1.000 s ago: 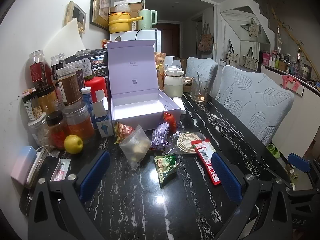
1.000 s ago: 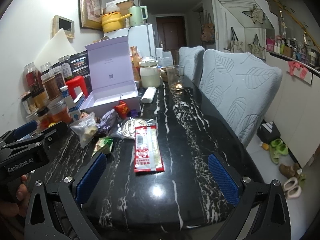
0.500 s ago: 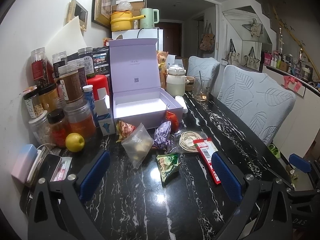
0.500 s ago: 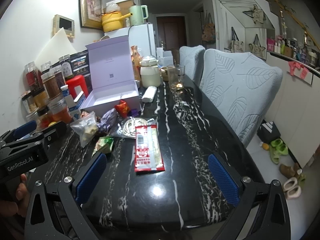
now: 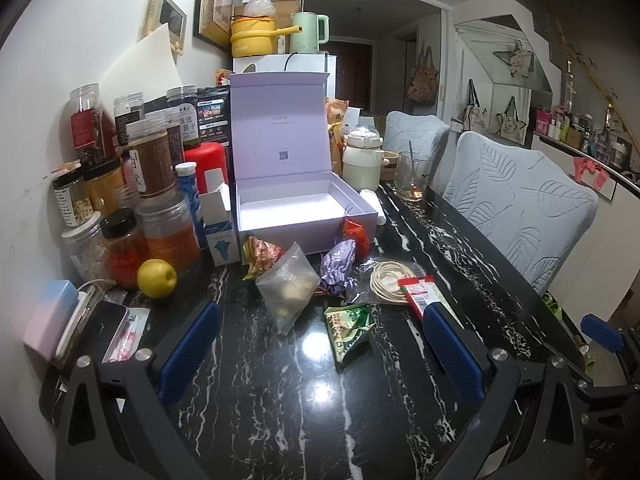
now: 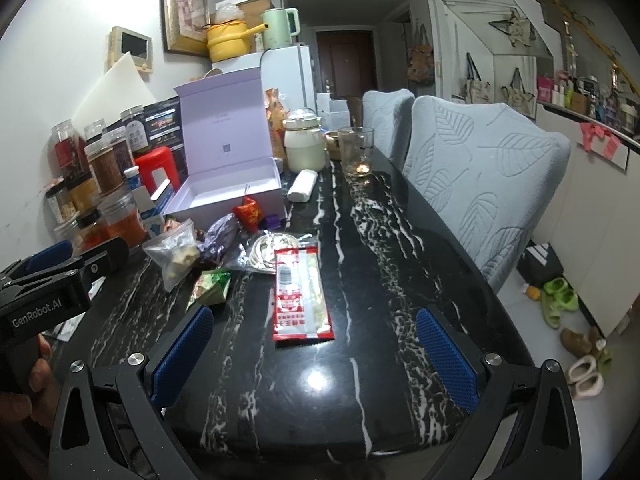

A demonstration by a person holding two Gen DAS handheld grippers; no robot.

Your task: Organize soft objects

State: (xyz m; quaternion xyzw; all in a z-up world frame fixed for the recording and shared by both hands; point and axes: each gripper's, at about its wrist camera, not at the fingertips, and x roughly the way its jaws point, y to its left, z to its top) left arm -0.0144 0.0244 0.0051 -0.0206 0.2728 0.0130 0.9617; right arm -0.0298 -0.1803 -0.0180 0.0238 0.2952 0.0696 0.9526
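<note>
Jars with mixed lids [image 5: 160, 184] crowd my far left by the wall, a yellow lemon [image 5: 157, 278] just in front. My left gripper [image 5: 320, 336] is spread wide, empty, low over the black marble table [image 5: 280, 400]. Ahead: clear zip bag [image 5: 289, 285], purple wrapped packet [image 5: 339, 264], green foil snack pouch [image 5: 349, 325], all near the open lilac box [image 5: 296, 204]. Further right, the red-and-white flat packet [image 6: 302, 294] lies between my right gripper's [image 6: 314, 354] released fingers, untouched.
</note>
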